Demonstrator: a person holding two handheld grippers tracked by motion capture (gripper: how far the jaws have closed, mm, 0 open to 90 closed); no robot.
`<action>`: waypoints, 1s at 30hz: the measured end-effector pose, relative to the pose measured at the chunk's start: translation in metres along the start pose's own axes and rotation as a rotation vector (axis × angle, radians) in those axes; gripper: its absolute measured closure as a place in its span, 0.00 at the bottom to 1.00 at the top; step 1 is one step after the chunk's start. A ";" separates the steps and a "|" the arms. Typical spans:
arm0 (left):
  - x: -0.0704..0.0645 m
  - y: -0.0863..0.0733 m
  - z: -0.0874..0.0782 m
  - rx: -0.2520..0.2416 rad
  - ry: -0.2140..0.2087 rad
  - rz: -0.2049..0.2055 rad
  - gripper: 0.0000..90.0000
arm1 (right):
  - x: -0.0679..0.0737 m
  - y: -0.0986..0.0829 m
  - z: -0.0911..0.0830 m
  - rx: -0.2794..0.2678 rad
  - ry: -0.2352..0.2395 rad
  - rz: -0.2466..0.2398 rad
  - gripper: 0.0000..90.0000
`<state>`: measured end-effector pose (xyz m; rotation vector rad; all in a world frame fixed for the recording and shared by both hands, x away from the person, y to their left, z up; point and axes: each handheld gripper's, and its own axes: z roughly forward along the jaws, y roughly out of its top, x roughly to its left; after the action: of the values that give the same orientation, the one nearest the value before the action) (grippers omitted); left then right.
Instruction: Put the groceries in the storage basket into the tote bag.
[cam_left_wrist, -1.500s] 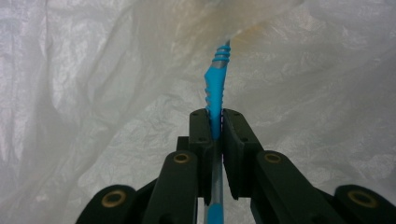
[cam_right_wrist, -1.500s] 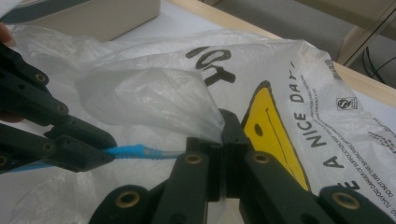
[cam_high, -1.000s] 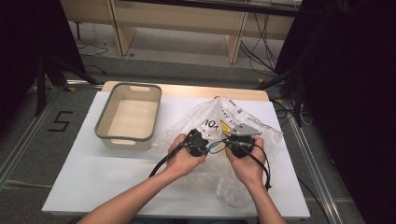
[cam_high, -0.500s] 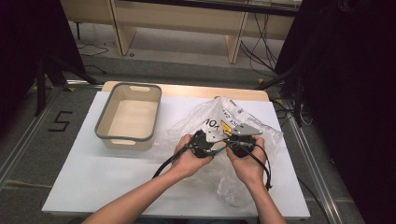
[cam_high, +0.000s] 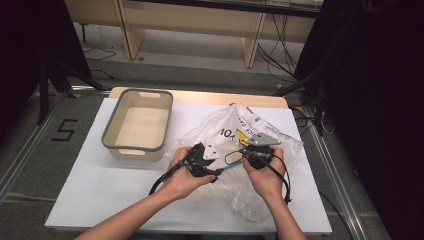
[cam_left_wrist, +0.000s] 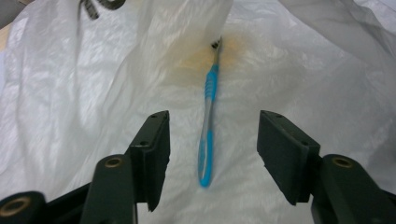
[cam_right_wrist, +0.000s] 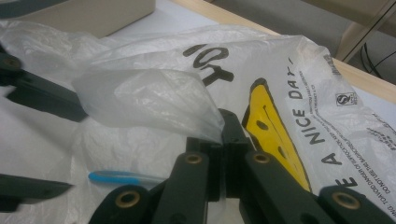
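2 steps pending: right gripper (cam_right_wrist: 222, 140) clamps the plastic bag (cam_right_wrist: 154, 100) edge, left gripper (cam_left_wrist: 212, 144) jaws apart, straddling the ungrasped blue toothbrush (cam_left_wrist: 208, 126) between them.

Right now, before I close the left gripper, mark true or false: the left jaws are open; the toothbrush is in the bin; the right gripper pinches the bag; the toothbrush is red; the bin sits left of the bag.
1. The left gripper is open: true, and the toothbrush lies between its jaws.
2. The toothbrush is in the bin: false, it lies on the bag.
3. The right gripper pinches the bag: true, shut on a fold of it.
4. The toothbrush is red: false, blue and white.
5. The bin sits left of the bag: true in the high view.
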<state>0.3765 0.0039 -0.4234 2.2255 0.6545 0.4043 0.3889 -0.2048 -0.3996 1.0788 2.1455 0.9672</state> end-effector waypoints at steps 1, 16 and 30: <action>0.001 -0.004 -0.004 0.004 -0.003 0.001 0.47 | 0.000 0.000 0.000 0.001 0.000 -0.001 1.00; 0.031 -0.056 -0.063 -0.027 0.069 -0.069 0.40 | 0.002 -0.004 0.001 0.021 0.018 -0.004 1.00; 0.046 -0.085 -0.090 -0.063 0.139 -0.144 0.27 | 0.004 -0.011 0.007 0.061 0.086 -0.019 1.00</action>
<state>0.3434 0.1320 -0.4247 2.0891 0.8577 0.5024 0.3863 -0.2037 -0.4131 1.0611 2.2643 0.9615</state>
